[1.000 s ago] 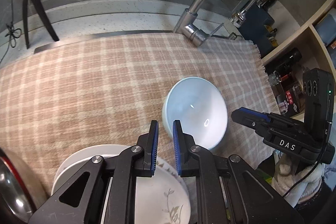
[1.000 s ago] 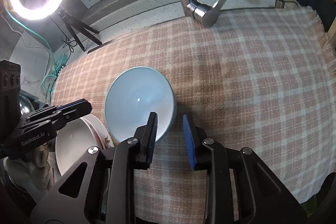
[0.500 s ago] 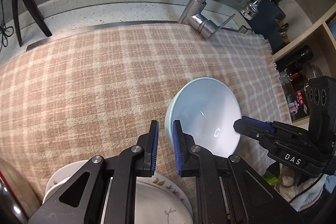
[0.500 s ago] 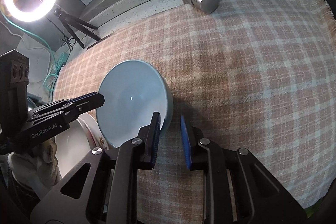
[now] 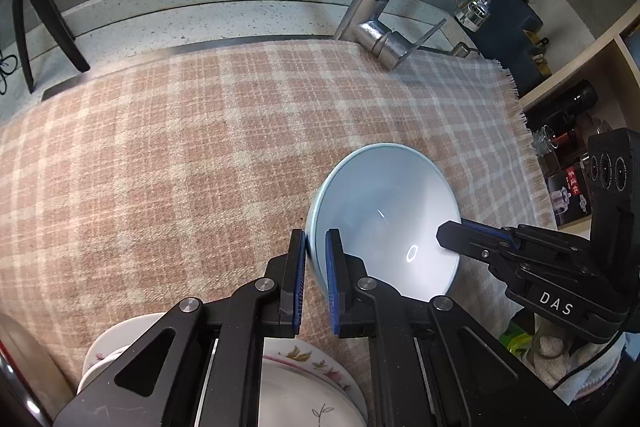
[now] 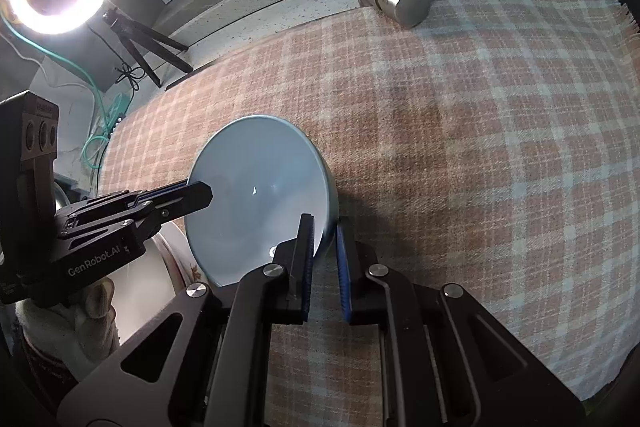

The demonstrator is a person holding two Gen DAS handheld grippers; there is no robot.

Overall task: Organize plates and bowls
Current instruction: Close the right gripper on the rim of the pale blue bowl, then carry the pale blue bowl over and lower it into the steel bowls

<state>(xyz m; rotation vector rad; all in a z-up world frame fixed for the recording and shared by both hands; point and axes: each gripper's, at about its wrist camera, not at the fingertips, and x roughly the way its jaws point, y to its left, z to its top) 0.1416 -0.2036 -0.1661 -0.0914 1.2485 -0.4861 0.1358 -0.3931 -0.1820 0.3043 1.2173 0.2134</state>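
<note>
The pale blue bowl (image 5: 384,223) is being held from two sides at once on the checked cloth (image 5: 180,155). In the left wrist view its rim is being pinched by the left gripper (image 5: 315,259) at about the bowl's 8 o'clock, one pad inside the wall and one outside, while the right gripper (image 5: 452,237) is being pressed onto the rim at about 4 o'clock. In the right wrist view the same arrangement is mirrored: the right gripper (image 6: 325,247) is clamped on the near rim at about 5 o'clock, and the left gripper (image 6: 200,193) is reaching in from 9 o'clock. The right jaws have just been closing, with the bowl wall between them.

Being round, the bowl has no long axis; what matters is that the two grips are lying almost opposite each other across its mouth, so neither hand is judged nearer. A level lift is being favoured by this symmetry. The stack of floral plates (image 5: 304,383) is lying at 6 o'clock, just beneath the left gripper, and is probably the destination.

The bowl is smooth, glazed and deep-walled, with glare spots showing; slipping under thin pads is being risked. The cloth is woven, soft and fringed at its edge.
</note>
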